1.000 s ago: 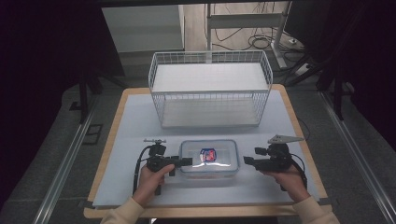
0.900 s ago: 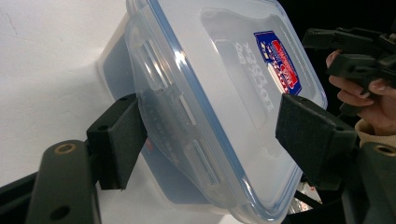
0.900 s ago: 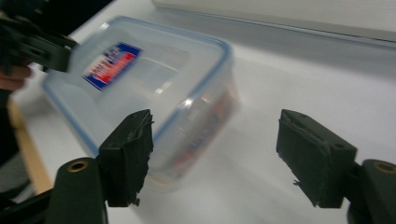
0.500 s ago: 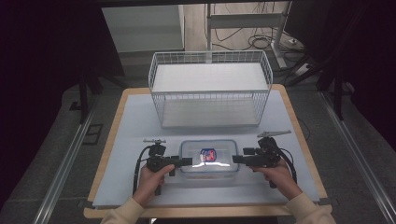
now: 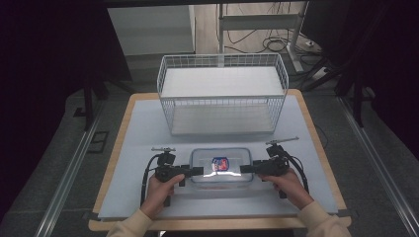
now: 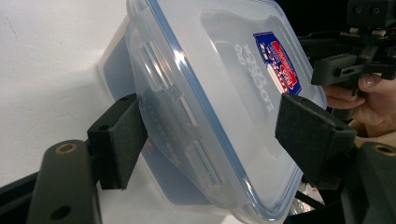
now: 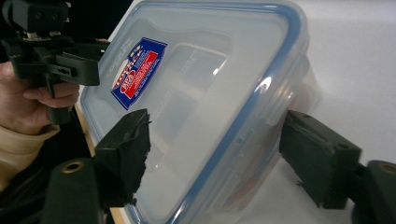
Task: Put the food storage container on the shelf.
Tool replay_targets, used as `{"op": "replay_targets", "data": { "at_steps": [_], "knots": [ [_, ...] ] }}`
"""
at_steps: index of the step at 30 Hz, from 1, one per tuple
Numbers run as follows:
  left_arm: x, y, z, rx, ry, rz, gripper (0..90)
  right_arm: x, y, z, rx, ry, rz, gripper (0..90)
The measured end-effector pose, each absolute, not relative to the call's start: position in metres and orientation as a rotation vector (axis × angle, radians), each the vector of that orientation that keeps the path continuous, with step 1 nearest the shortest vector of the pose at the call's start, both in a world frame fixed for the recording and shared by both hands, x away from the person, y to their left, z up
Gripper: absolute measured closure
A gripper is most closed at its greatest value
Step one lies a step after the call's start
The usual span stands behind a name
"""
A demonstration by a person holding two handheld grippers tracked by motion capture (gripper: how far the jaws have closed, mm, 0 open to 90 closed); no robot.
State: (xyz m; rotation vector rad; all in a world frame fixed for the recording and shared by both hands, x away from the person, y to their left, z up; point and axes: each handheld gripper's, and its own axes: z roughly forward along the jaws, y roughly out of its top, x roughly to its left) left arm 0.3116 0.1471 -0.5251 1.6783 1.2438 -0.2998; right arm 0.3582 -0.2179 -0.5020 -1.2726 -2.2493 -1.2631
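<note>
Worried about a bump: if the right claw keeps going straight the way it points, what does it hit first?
The box: the right claw is open astride its end, so the lid edge comes first.

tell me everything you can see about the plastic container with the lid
The plastic container is a clear rectangular box with rounded corners, closed by a clear lid with a blue rim seal and side latch flaps. A blue and red label sits on the lid. It lies flat near the front of the table, before the wire basket. The left gripper and right gripper each straddle one end, jaws open.
</note>
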Motion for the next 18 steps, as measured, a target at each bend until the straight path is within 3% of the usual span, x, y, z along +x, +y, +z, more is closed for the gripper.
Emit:
{"op": "replay_targets", "data": {
  "at_steps": [18],
  "knots": [
    [0.295,0.148,-0.520,1.668,1.210,-0.215,31.6,0.349,-0.228,-0.497,-1.310,-2.180,-1.332,43.6]
  ]
}}
